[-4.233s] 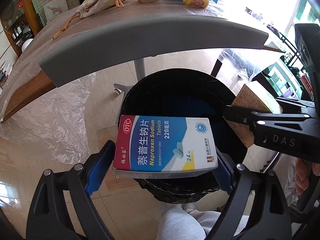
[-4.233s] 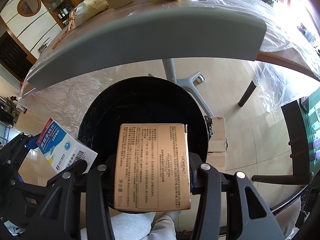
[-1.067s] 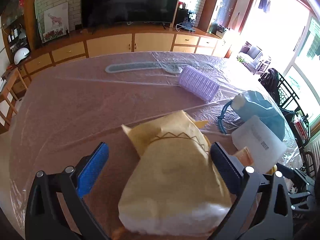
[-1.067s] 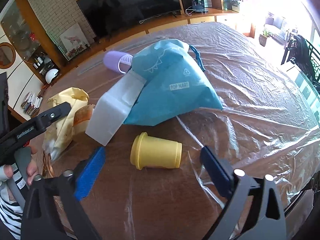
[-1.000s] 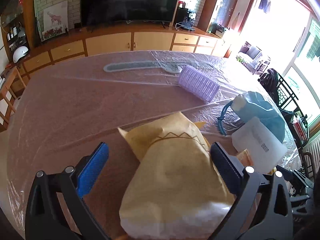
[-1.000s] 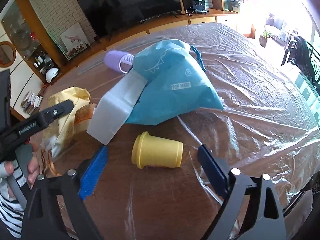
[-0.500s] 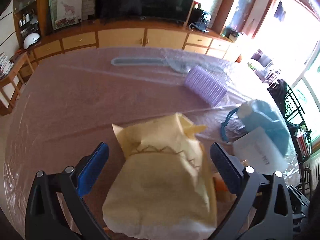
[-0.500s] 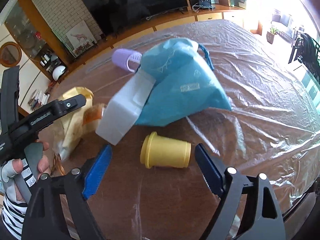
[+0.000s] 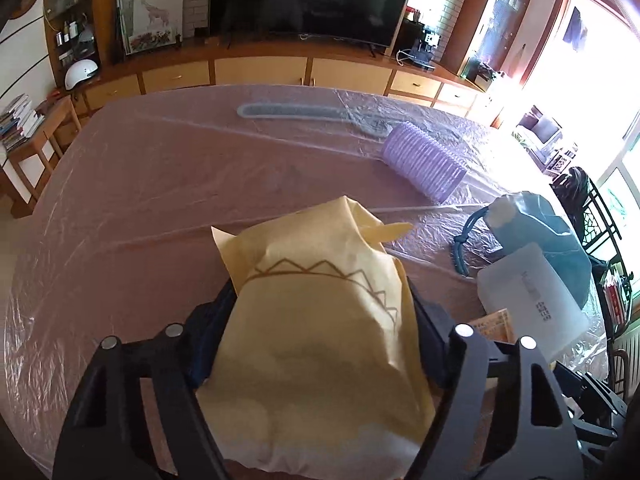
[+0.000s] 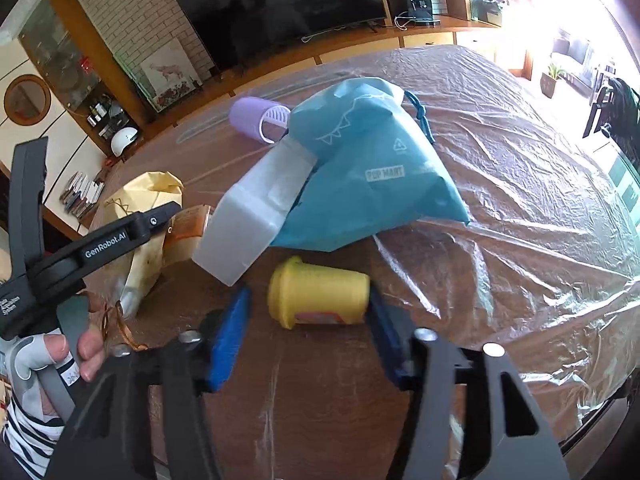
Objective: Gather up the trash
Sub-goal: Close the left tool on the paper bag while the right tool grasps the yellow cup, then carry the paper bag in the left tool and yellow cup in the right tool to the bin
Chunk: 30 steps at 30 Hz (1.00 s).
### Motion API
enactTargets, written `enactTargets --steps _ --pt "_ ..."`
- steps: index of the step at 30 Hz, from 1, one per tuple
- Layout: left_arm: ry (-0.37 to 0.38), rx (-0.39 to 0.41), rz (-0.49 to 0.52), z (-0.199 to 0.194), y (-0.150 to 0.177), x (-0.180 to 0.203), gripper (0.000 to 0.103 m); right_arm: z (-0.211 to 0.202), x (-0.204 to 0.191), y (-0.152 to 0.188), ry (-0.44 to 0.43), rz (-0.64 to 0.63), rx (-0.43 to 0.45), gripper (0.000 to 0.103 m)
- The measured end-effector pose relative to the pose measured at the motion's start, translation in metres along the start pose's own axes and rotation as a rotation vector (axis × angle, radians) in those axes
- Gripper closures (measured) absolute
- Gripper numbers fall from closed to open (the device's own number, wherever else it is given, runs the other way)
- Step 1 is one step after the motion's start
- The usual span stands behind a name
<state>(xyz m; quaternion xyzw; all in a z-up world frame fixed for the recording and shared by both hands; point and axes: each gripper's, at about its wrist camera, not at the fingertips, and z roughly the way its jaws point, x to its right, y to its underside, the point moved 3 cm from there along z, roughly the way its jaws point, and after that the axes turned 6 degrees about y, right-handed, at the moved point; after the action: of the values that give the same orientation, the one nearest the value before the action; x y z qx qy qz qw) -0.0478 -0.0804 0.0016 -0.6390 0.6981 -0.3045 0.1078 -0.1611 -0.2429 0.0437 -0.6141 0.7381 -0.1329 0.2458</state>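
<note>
My left gripper [image 9: 320,312] is shut on a yellow paper bag [image 9: 320,340] with a brown zigzag line, on the plastic-covered table. Both fingers press the bag's sides. The bag also shows in the right wrist view [image 10: 148,200], with the left gripper's body across it. My right gripper [image 10: 308,320] has closed in around a small yellow cup [image 10: 320,292] lying on its side. Its right finger touches the cup's base; a small gap shows at the left blue pad [image 10: 228,336].
A teal drawstring bag [image 10: 368,172], a white translucent box [image 10: 256,220], a small tan box [image 10: 188,228] and a purple ribbed roller [image 9: 424,164] lie on the table [image 9: 140,200]. A grey flat strip [image 9: 300,112] lies at the far side. The table edge [image 10: 592,420] is near right.
Both grippers were wide open half a second ago. The left one has closed on the yellow paper bag. The right one has narrowed around the yellow cup.
</note>
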Motion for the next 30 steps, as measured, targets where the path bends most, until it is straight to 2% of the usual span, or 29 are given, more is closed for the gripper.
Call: enactTargets --steps 2,10,15,22,30 --pt "-0.004 0.006 0.008 -0.003 0.003 0.002 0.028 0.0 -0.002 0.0 -0.002 -0.014 -0.001 0.059" --pt "0.001 0.017 0.014 -0.011 0.011 0.004 0.032 -0.005 -0.008 0.004 0.004 -0.076 0.009 0.059" --pt "0.01 0.02 0.033 -0.021 0.017 0.005 0.033 -0.013 -0.002 0.013 0.0 -0.07 0.003 0.059" --pt "0.045 0.016 0.037 -0.032 0.027 0.006 0.039 -0.021 0.003 0.018 -0.017 -0.038 0.01 0.059" --pt "0.068 0.016 0.068 -0.049 0.034 0.009 0.041 -0.03 -0.006 0.016 -0.017 -0.059 0.028 0.059"
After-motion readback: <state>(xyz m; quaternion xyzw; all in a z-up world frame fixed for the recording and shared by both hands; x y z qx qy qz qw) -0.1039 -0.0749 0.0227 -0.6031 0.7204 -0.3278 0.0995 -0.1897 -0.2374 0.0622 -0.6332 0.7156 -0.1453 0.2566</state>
